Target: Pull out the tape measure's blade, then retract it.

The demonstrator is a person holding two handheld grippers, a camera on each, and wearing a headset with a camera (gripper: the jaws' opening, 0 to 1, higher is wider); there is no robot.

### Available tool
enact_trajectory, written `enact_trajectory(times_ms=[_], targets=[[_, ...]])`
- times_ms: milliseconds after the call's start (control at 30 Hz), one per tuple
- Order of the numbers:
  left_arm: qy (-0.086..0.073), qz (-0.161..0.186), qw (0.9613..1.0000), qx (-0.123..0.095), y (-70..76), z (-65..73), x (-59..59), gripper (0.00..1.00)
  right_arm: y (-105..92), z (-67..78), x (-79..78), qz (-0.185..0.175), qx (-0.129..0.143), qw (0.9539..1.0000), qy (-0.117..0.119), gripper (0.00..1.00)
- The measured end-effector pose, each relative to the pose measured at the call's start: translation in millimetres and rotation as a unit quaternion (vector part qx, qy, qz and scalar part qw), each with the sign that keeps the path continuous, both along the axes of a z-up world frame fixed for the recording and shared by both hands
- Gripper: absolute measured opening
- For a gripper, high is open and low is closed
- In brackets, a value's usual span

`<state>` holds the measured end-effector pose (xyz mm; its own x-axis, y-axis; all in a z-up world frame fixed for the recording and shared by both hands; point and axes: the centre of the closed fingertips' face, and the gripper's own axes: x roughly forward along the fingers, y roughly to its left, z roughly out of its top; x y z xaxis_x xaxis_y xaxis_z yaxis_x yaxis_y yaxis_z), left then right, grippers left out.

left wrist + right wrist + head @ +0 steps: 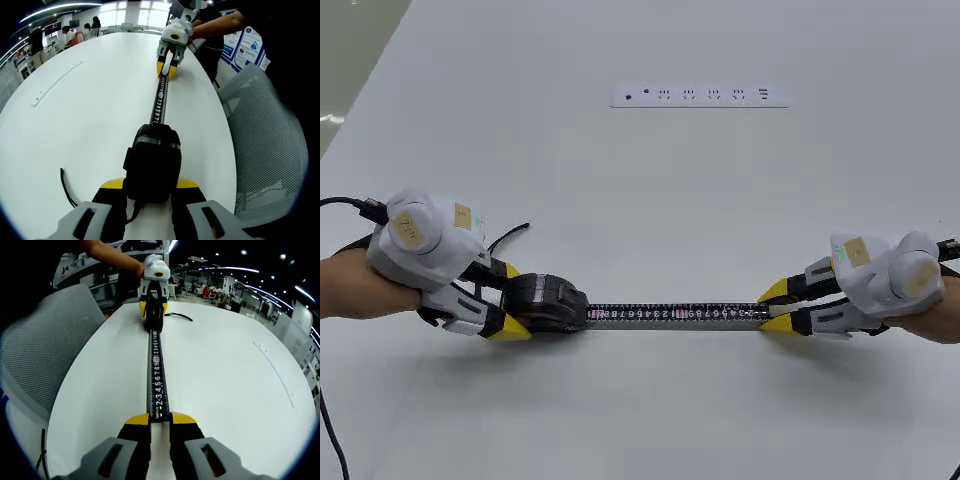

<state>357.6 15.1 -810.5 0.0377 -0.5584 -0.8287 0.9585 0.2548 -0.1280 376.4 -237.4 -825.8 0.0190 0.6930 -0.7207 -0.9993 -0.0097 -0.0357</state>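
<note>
At a white table [620, 180], we see a tape measure stretched between two hand-held grippers. In the lower left of the head view, the left gripper [515, 300] is clamped around the black case [548, 302], one yellow-tipped jaw on either side of it. In the lower right, the right gripper [775, 308] has its jaws pinched onto the free end of the blade [670, 313]. The blade runs in a straight line across the lower middle of the frame, low over the tabletop, its printed numbers facing up.

In the right gripper view the blade leads from between the jaws at the bottom straight up the frame to the case, so its long axis lines up with the jaws. A white power strip [700, 95] lies well apart, near the top centre of the head view.

We judge the pull-out done, or close to it, with the retraction yet to come. That move turns on one line: the case lies directly along the blade from the right gripper, to the left in the head view. The right gripper would need to travel down that line towards the case. Releasing the blade at this stretch could let it whip back.
</note>
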Motion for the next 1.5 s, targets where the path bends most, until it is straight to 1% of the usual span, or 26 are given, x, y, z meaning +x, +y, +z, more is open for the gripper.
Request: enact_trajectory(times_ms=[133, 267, 400, 467, 600, 700, 733, 800, 1000, 1133, 1167, 1200, 1267, 1333, 1500], targets=[[0.003, -0.004, 1.0000, 0.006, 0.1, 0.0, 0.1, 0.31, -3.3, 0.7, 0.6, -0.001, -0.004, 1.0000, -0.002, 0.11], [0.008, 0.004, 0.9999, 0.006, -0.4, -0.1, 0.3, 0.32, -2.8, 0.9, 0.7, -0.003, -0.007, 1.0000, -0.002, 0.12], [0.008, 0.004, 0.9999, 0.012, -1.9, -0.1, 0.7, 0.32, -1.9, 0.4, -0.8, 0.001, -0.013, 0.9999, 0.003, 0.13], [0.010, -0.001, 0.9997, 0.022, -1.4, -0.8, 0.8, 0.32, -2.7, -0.1, -0.7, 0.005, -0.017, 0.9998, 0.000, 0.13], [0.015, -0.013, 0.9992, 0.034, -0.5, -1.7, 0.0, 0.32, -2.5, -0.7, -1.9, 0.006, -0.020, 0.9998, 0.002, 0.14], [0.017, -0.018, 0.9989, 0.039, -0.1, -2.0, -0.7, 0.32, -2.4, -1.0, -1.9, 0.004, -0.023, 0.9997, 0.003, 0.14], [0.013, -0.025, 0.9988, 0.039, -0.4, -1.9, -0.8, 0.32, -2.3, -1.0, -2.3, 0.006, -0.025, 0.9997, 0.001, 0.15], [0.012, -0.026, 0.9988, 0.039, -0.4, -1.9, -1.3, 0.32, -2.3, -1.2, -2.4, 0.008, -0.026, 0.9996, 0.000, 0.15], [0.008, -0.014, 0.9994, 0.032, 0.6, -1.0, -1.0, 0.32, -1.6, -2.3, -2.3, 0.009, -0.031, 0.9995, -0.006, 0.16], [0.002, -0.006, 0.9995, 0.029, 2.9, 0.2, -1.2, 0.32, -2.1, -2.5, -3.7, 0.007, -0.032, 0.9994, -0.007, 0.19], [0.001, -0.003, 0.9996, 0.028, 3.1, 0.9, -0.9, 0.32, -2.5, -2.4, -2.9, 0.003, -0.032, 0.9994, -0.008, 0.19], [0.000, 0.001, 0.9997, 0.026, 4.0, 1.8, -0.7, 0.32, -1.9, -1.2, -2.9, -0.007, -0.026, 0.9996, -0.002, 0.19], [-0.003, 0.011, 0.9997, 0.020, 5.0, 4.1, 0.2, 0.33, -2.7, 0.2, -1.7, -0.012, -0.025, 0.9996, -0.003, 0.20], [-0.004, 0.019, 0.9997, 0.016, 6.4, 5.2, 0.7, 0.33, -3.3, 2.7, 0.6, -0.027, -0.018, 0.9995, 0.001, 0.21], [-0.008, 0.042, 0.9991, 0.003, 7.5, 9.4, -1.4, 0.38, -8.0, 5.1, 1.9, -0.039, -0.018, 0.9991, 0.001, 0.25]])
